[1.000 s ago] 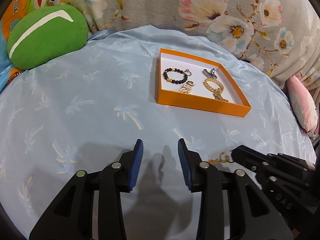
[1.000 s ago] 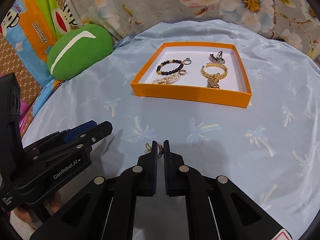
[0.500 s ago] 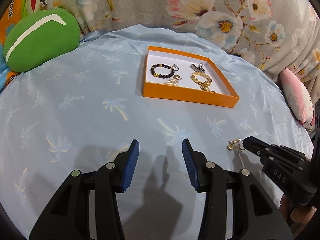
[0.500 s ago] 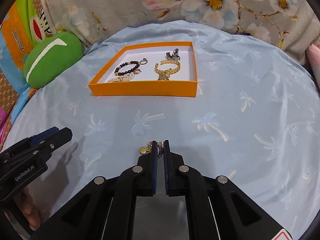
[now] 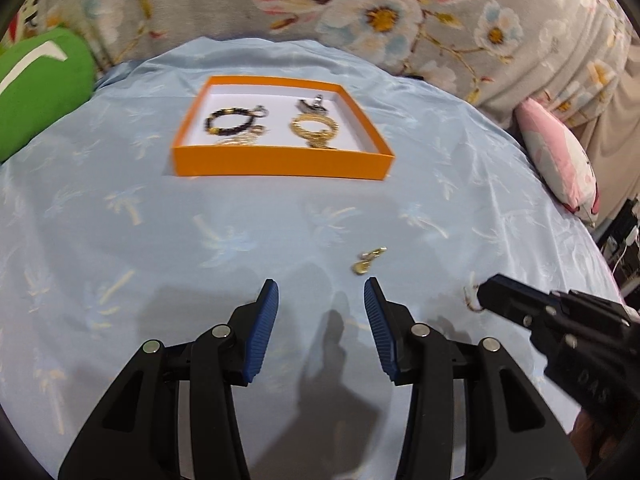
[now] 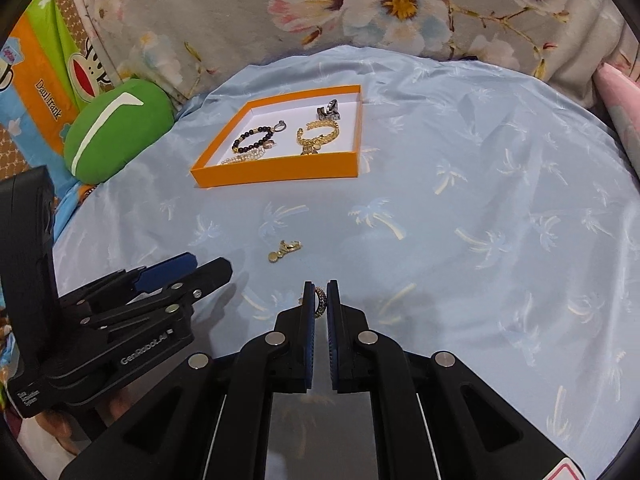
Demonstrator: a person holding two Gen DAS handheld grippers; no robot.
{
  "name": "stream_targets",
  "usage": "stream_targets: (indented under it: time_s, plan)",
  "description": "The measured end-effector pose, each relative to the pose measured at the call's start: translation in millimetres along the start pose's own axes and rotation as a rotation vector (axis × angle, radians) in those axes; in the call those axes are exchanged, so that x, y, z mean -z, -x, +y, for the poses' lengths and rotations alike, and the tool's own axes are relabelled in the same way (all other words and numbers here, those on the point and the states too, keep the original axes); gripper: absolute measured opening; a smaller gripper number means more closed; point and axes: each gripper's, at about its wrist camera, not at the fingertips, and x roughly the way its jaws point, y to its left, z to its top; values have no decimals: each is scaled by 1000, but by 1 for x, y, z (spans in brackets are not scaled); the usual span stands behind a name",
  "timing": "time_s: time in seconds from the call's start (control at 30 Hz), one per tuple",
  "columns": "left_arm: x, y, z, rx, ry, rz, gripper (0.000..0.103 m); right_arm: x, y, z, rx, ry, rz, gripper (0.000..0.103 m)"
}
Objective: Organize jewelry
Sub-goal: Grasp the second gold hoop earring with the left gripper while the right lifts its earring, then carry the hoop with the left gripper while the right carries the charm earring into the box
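Note:
An orange tray [image 5: 280,166] [image 6: 276,171] on the blue cloth holds a black bead bracelet [image 5: 229,123] [image 6: 252,141], a pearl piece [image 6: 244,157], a gold chain bracelet [image 5: 315,128] [image 6: 318,134] and a silver piece [image 5: 312,105] [image 6: 329,111]. My right gripper [image 6: 320,294] is shut on a small dark ring [image 6: 319,301]; it also shows in the left wrist view [image 5: 486,298]. A small gold charm [image 5: 368,261] [image 6: 285,250] lies loose on the cloth ahead of my left gripper [image 5: 320,300], which is open and empty.
A green cushion [image 5: 36,84] [image 6: 114,130] lies at the left. A pink pillow [image 5: 560,164] lies at the right edge. Floral fabric [image 5: 360,12] rises behind the cloth. My left gripper shows at the lower left of the right wrist view [image 6: 188,268].
A gold charm that hung at my right gripper's tips now lies on the cloth. The right gripper still holds the ring. The left gripper has swung to face the tray and charm.

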Motion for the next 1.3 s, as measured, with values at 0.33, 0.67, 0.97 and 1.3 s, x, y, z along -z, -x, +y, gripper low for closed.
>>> stream_targets:
  time_s: [0.33, 0.67, 0.97, 1.3]
  plan:
    - [-15, -42, -35, -13, -48, 72, 21, 8, 8, -25, 4, -38, -6, 5]
    - [-12, -30, -32, -4, -44, 41, 8, 4, 7, -24, -20, -41, -10, 5]
    - [-37, 8, 0, 13, 36, -33, 8, -34, 5, -10, -39, 21, -67, 5]
    - [-108, 1, 52, -97, 59, -136, 8, -112, -42, 8, -87, 47, -107, 5]
